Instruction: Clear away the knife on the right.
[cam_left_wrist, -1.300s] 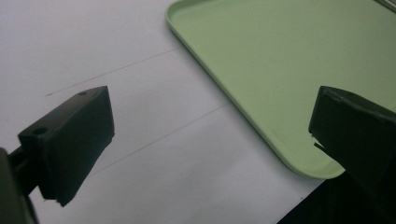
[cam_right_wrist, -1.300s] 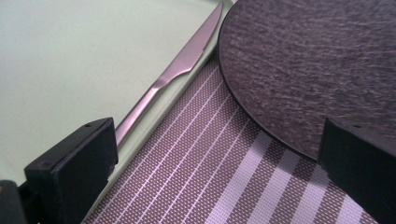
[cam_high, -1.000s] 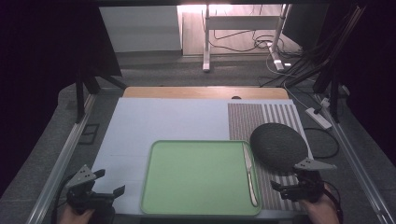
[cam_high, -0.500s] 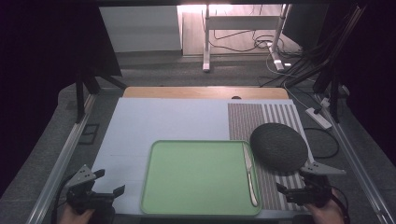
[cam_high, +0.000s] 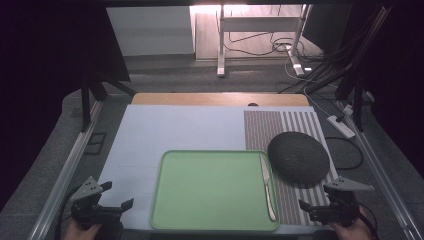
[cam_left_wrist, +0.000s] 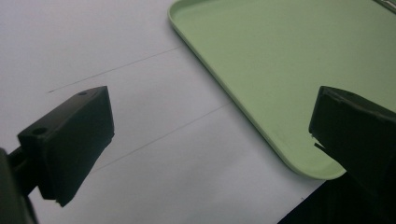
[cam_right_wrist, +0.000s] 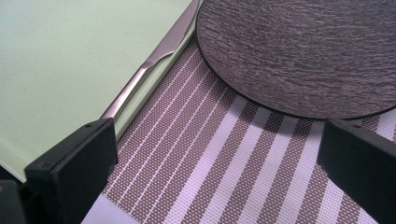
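The right gripper (cam_high: 320, 206) has drifted a little outward and toward the near edge of the table over the last second, so it now sits at the near right corner, over the striped placemat (cam_high: 300, 130), while the left gripper (cam_high: 102, 207) holds much the same spot at the near left corner as before. Both sets of jaws stand wide apart and hold nothing. In the right gripper view the jaws frame the placemat's stripes, with the dark round plate (cam_right_wrist: 299, 51) just ahead and the table knife (cam_right_wrist: 149, 70) lying along the right rim of the green tray (cam_right_wrist: 70, 70), blade pointing away. In the high view the knife (cam_high: 267, 186) rests inside the tray (cam_high: 215, 225) against its right edge, and the plate (cam_high: 298, 157) sits on the placemat just beside the tray's far right corner. The left gripper view looks over bare white table (cam_left_wrist: 116, 70) toward the tray's near left corner (cam_left_wrist: 280, 84). The small shift suggests nothing is engaged yet; the knife and plate, nearest the right gripper, look like the likely first targets.
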